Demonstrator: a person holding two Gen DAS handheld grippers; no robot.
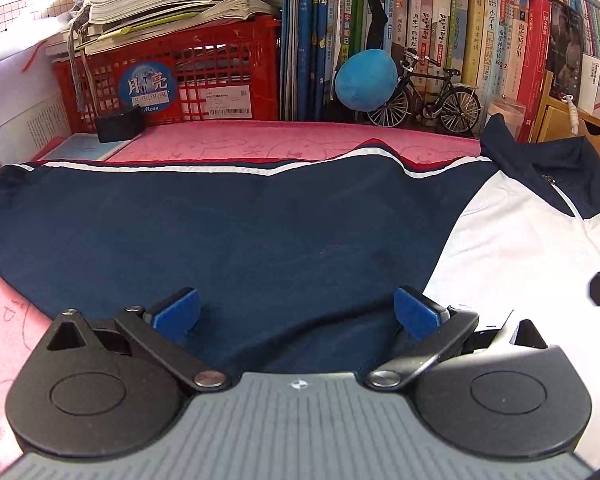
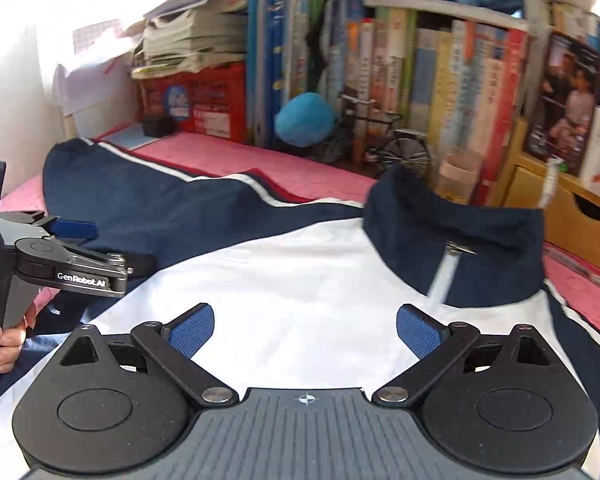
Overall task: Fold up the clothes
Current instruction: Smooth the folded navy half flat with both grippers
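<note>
both jaws stand released: left gripper over the jacket sleeve, right gripper above its white chest.

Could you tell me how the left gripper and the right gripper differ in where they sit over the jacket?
The left gripper is over the jacket's navy sleeve; the right gripper is over its white chest panel. The collar lies straight ahead of the right gripper, but off to the left gripper's right. Both have jaws wide open, holding nothing.
</note>
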